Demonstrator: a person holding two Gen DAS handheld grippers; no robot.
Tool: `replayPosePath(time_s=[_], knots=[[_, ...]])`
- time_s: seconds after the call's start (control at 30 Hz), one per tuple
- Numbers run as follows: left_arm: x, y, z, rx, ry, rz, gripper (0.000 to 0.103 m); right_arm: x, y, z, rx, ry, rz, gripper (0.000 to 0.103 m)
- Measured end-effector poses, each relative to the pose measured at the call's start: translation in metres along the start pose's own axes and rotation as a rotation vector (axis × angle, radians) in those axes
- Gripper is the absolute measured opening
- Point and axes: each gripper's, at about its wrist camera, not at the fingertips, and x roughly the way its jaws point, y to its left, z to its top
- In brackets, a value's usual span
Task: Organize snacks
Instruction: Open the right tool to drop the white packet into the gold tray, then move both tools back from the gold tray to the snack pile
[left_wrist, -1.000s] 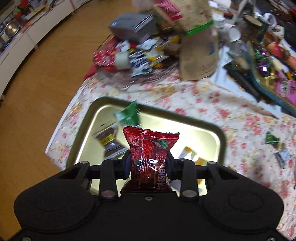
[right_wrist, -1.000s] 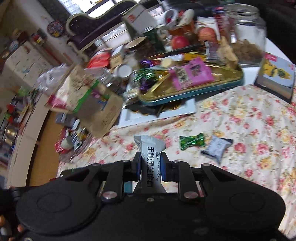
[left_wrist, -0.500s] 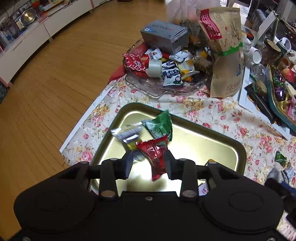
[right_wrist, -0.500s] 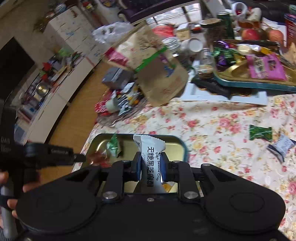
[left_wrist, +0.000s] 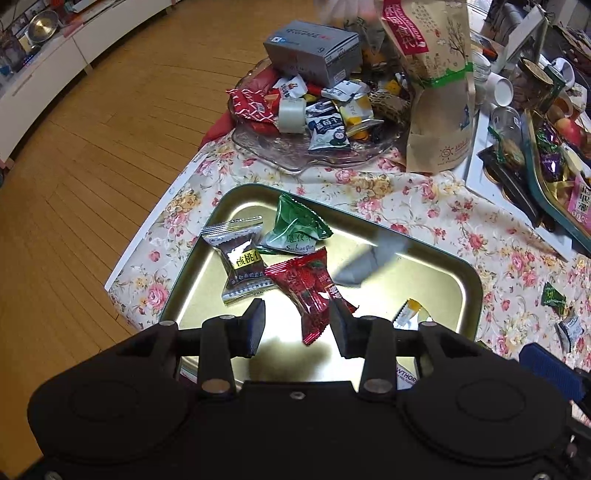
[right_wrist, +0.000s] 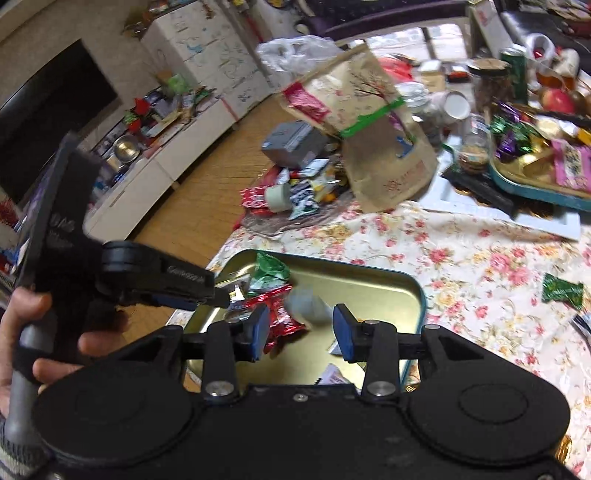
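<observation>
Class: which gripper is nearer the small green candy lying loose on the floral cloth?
Right. The right gripper hangs over the tray's near-candy side; the left gripper sits farther across from the green candy.

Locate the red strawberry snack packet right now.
In the left wrist view the red packet lies in the gold tray, just ahead of the open left gripper, beside the brown walnut packet and below the green packet.

Your way onto the gold tray (left_wrist: 461, 280) is free at its bare right half; wrapped snacks (left_wrist: 295, 254) crowd the left. Beyond, a glass dish (left_wrist: 295, 158) and a paper bag (left_wrist: 439, 96) block passage.
</observation>
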Motion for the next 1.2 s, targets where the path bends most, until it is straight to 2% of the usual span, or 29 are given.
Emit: replayPosePath(time_s=[0.27,0.5,0.9,1.2], knots=[[-0.001,-0.012,-0.004,0.043,-0.019,0.021,0.048,0.003,-0.014,0.002,0.058,0.021,-0.068,0.042],[0.000,-0.016,-0.006,0.064,-0.047,0.063,0.048,0.006,-0.012,-0.002,0.022,0.038,-0.104,0.042],[-0.008,-0.033,-0.008,0.083,-0.056,0.035,0.048,0.008,-0.017,-0.003,0.007,0.057,-0.147,0.042],[-0.021,-0.062,-0.011,0.130,-0.064,-0.009,0.048,0.000,-0.034,-0.003,0.033,0.051,-0.207,0.042]])
